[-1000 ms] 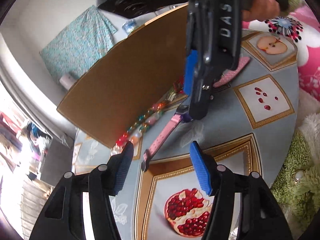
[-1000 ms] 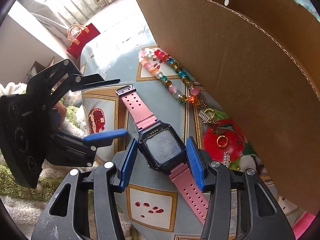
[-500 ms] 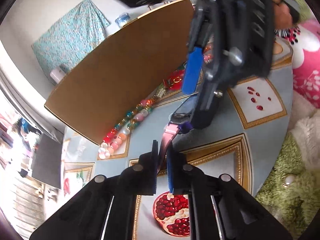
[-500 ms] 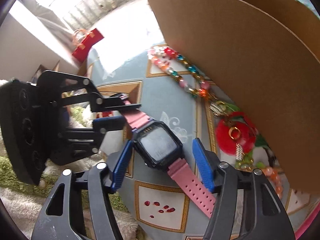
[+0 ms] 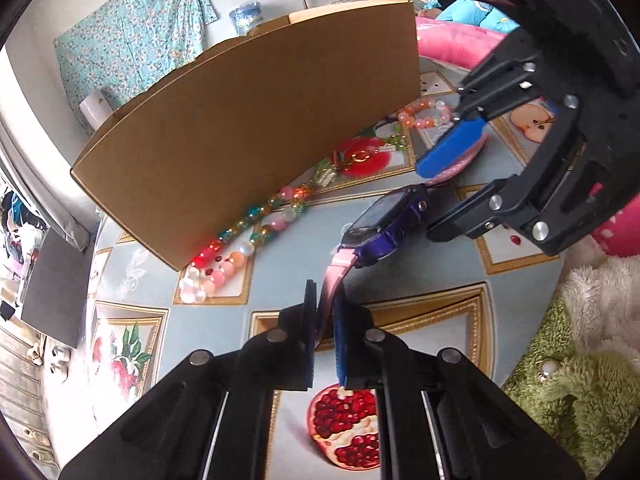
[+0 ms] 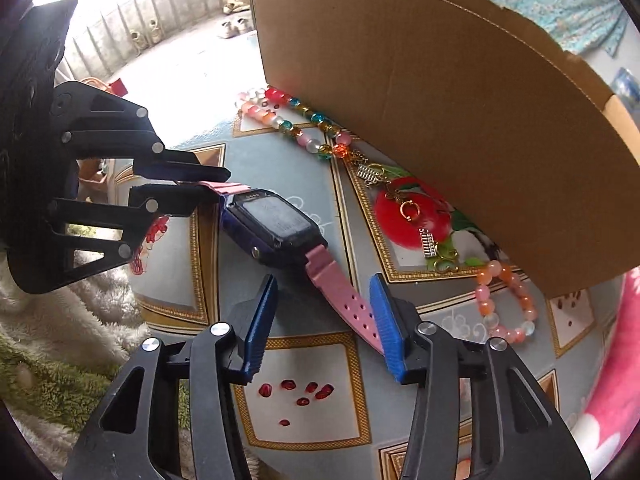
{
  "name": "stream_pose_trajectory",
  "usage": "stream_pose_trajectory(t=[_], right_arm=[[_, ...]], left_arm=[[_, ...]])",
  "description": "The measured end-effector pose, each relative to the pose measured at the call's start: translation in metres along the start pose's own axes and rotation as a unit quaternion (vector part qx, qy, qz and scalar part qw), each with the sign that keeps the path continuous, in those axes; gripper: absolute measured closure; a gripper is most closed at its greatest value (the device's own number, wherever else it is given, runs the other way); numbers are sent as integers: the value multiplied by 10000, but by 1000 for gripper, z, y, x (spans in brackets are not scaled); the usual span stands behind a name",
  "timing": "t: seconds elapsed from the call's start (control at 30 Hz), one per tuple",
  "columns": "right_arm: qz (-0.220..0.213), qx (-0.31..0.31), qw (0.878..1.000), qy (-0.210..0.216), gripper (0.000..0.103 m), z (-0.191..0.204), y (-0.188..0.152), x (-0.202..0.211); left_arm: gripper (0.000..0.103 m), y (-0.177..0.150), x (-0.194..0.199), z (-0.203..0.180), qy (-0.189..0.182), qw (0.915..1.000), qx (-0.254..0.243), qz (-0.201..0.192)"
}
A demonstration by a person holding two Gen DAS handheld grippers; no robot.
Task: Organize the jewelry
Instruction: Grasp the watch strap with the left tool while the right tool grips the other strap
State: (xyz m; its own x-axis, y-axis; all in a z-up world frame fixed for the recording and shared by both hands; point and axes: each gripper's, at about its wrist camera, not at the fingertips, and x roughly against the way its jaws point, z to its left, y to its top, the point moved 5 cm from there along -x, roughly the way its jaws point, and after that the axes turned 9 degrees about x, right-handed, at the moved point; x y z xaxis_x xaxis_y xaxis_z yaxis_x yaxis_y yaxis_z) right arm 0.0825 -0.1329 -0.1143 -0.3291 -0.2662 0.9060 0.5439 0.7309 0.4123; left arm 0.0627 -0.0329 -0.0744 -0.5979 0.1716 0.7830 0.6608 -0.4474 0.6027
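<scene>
A pink-strapped digital watch (image 5: 384, 216) (image 6: 276, 226) lies partly lifted over the fruit-print tablecloth. My left gripper (image 5: 325, 300) is shut on one pink strap end, also seen in the right wrist view (image 6: 208, 188). My right gripper (image 6: 322, 304) is open, its blue pads on either side of the other strap end, not touching it; it also shows in the left wrist view (image 5: 444, 192). A multicoloured bead necklace (image 5: 256, 224) (image 6: 296, 124), gold charms (image 6: 408, 210) and an orange-pink bead bracelet (image 6: 504, 300) lie along the cardboard box (image 5: 248, 120) (image 6: 440, 92).
The round table (image 5: 224, 312) has a tablecloth with fruit pictures. Green and white fluffy rug (image 5: 568, 360) lies below the right edge. A pink cushion (image 5: 452, 44) sits behind the box. A dark flat panel (image 5: 56, 280) stands at left.
My left gripper closed on the watch strap and lifted that end. My right gripper drew back from around the watch face to the other strap end, staying open.
</scene>
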Motion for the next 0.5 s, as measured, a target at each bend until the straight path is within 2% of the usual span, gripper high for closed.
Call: stream_pose_trajectory(t=[0.13,0.27,0.5], right_arm=[[-35,-86,9996,-283,72,-6,-6,4],[-2,-300,9979,-577,87,-10,-10,8],[-35,-440,9948,-918,93,-4,-13,9]], left_arm=[[96,-1,-1,8,5,10000,11,-7],[96,-6,-4,9,50,10000,-6,7],[95,-8,1,3,54,9999,75,48]])
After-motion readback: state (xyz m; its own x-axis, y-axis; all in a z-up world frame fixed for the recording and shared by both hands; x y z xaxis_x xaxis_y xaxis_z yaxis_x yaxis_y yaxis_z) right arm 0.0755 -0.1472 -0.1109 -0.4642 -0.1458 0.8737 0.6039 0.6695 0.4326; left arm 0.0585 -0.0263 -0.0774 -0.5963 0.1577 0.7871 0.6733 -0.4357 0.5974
